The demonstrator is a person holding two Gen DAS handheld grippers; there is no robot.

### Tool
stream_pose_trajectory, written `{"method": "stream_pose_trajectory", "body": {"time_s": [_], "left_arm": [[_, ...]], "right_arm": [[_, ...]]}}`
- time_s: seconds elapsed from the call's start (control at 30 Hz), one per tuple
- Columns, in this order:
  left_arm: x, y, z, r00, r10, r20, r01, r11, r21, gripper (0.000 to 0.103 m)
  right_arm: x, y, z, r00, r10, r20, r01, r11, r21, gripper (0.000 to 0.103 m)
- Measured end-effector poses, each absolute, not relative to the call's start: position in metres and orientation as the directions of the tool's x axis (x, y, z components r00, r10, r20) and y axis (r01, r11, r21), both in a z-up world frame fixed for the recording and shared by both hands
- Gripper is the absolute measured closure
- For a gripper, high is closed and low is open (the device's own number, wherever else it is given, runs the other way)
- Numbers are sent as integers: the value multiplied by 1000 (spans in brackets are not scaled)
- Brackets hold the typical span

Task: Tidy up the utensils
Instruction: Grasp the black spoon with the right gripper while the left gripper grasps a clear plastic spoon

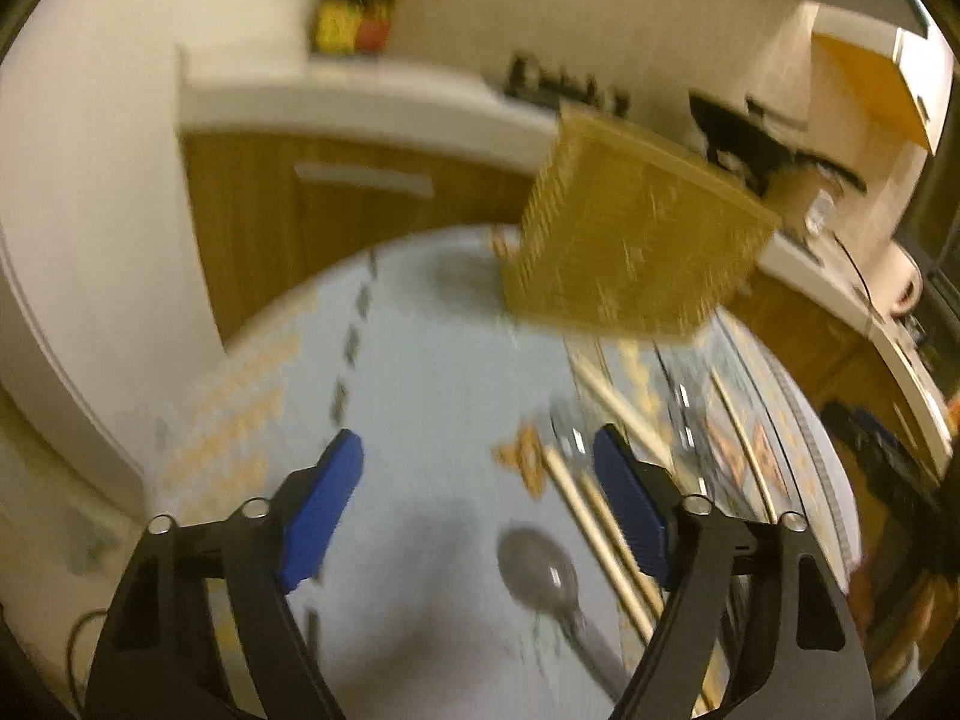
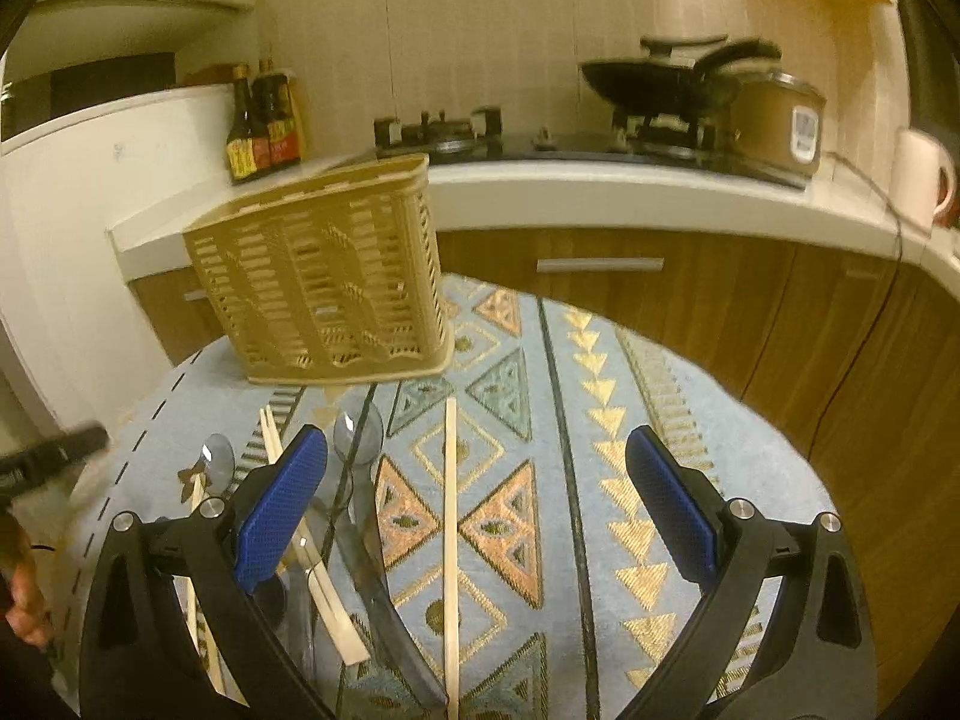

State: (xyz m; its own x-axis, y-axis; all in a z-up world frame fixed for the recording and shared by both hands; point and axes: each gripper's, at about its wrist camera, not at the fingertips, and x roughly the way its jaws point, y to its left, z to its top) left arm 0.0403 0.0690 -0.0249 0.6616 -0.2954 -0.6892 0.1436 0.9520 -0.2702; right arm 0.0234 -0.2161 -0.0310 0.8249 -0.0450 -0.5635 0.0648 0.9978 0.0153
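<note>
A tan slatted utensil basket [image 2: 324, 276] stands upright at the far left of the patterned tablecloth [image 2: 678, 396]; in the blurred left wrist view the basket [image 1: 636, 240] is at the upper right. In front of it lie two metal spoons [image 2: 359, 438] [image 2: 217, 459], a lone chopstick [image 2: 450, 540], a pair of chopsticks [image 2: 318, 588] and a dark-handled utensil [image 2: 384, 594]. My right gripper [image 2: 474, 438] hangs open over them, holding nothing. My left gripper [image 1: 477, 444] is open over bare cloth, with a spoon [image 1: 540, 570] and chopsticks [image 1: 600, 540] by its right finger.
Behind the round table runs a white counter [image 2: 600, 186] over wooden cabinets, with sauce bottles [image 2: 264, 126], a wok on the stove [image 2: 660, 84], a pot [image 2: 780, 120] and a mug [image 2: 921, 174]. A person's hand [image 2: 24, 606] shows at the left edge.
</note>
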Motion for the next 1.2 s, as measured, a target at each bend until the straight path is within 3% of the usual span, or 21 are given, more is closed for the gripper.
{"method": "stream_pose_trajectory", "body": {"time_s": [0.17, 0.33, 0.47, 0.73, 0.83, 1.07, 1.2], "left_arm": [[32, 61, -40, 547, -367, -753, 174, 929, -326, 41], [19, 48, -46, 457, -378, -805, 181, 926, -332, 51], [15, 30, -55, 379, -350, -857, 174, 936, -305, 65], [26, -4, -55, 372, -193, -908, 187, 974, -131, 67], [32, -9, -55, 373, -163, -913, 201, 975, -93, 78], [41, -8, -54, 365, -177, -914, 224, 970, -98, 86], [44, -2, -55, 365, -206, -908, 229, 965, -127, 89]], "right_arm": [[33, -216, -34, 776, -19, -630, 20, 1000, -5, 16], [43, -208, -34, 709, 6, -705, -56, 997, -48, 30], [52, -204, -35, 626, 74, -777, -134, 991, -13, 46], [63, -230, -30, 496, 162, -853, -140, 985, 106, 47], [75, -242, -26, 461, 169, -871, -129, 984, 123, 47], [98, -229, -41, 330, 247, -911, -161, 966, 203, 52], [91, -202, -53, 245, 319, -916, -230, 936, 265, 61]]}}
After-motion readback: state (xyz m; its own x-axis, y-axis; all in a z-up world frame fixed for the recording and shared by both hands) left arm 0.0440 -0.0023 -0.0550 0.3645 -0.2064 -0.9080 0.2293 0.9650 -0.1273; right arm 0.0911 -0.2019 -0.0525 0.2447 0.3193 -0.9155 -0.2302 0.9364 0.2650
